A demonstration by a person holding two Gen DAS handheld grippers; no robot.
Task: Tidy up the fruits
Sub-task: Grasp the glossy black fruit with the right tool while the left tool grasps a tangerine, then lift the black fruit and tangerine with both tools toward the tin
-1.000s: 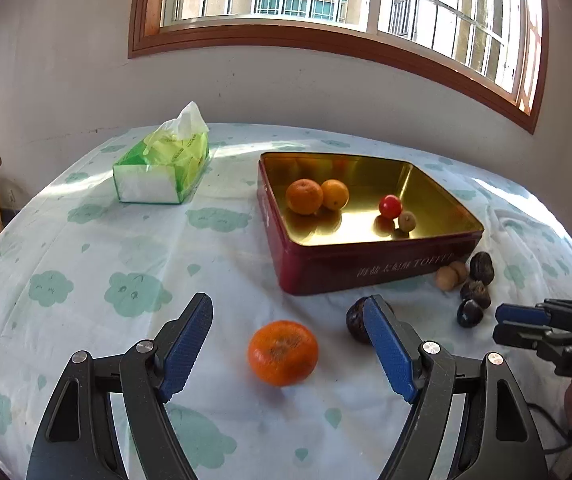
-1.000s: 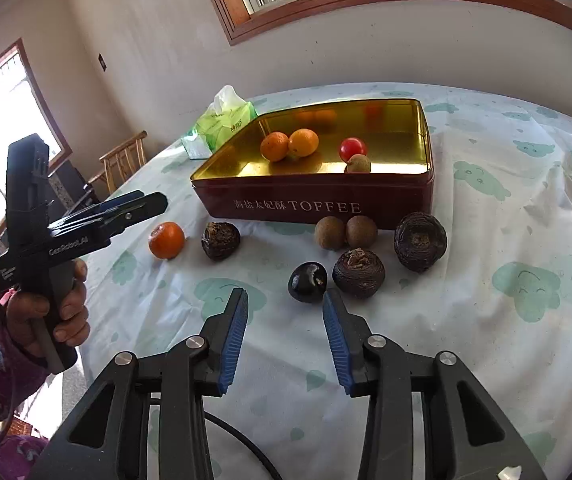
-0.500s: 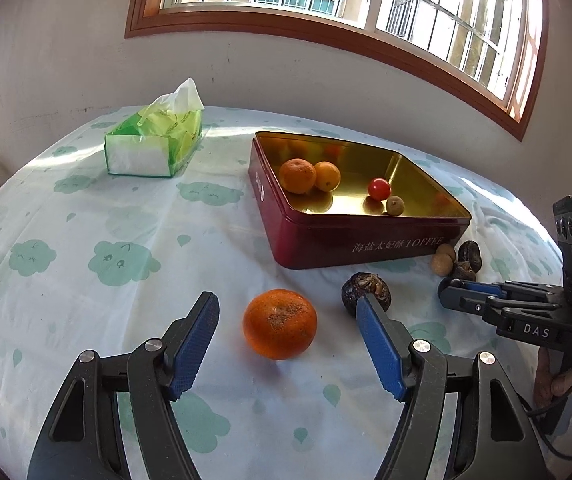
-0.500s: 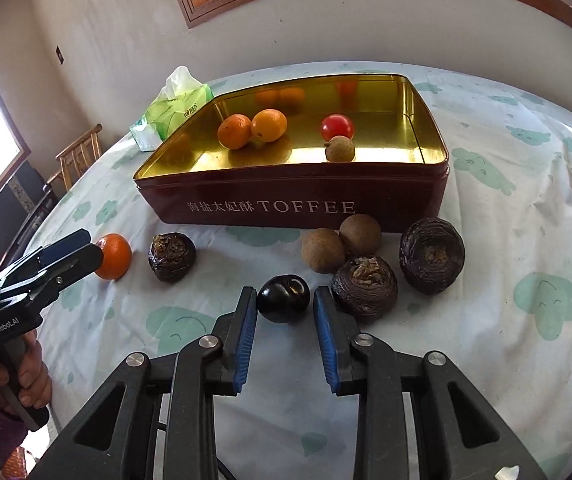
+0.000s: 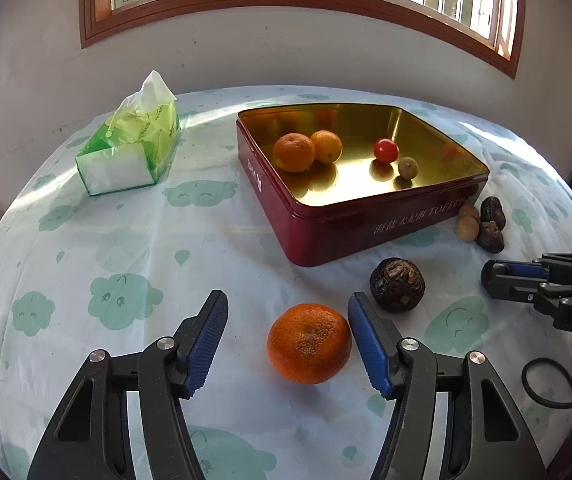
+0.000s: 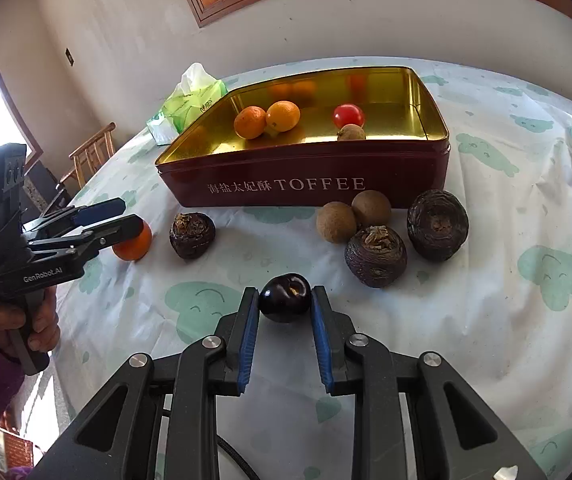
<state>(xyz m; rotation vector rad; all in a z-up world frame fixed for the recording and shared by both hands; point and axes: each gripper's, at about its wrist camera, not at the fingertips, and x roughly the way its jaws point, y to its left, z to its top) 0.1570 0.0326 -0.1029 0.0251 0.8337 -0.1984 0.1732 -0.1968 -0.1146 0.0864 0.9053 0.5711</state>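
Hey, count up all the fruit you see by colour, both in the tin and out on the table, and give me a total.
Orange: 3, two in the tin and one on the table
Red: 1
Light brown: 3, one in the tin, two outside
Dark brown, rough: 3
Glossy black: 1, between the right gripper fingers
Total: 11

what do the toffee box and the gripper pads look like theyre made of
Toffee box: looks like thin metal tin, glossy maroon outside, mirror-like gold inside that reflects the fruit.
Pads on the left gripper: probably blue rubber or soft plastic, matte, with fine ridges.
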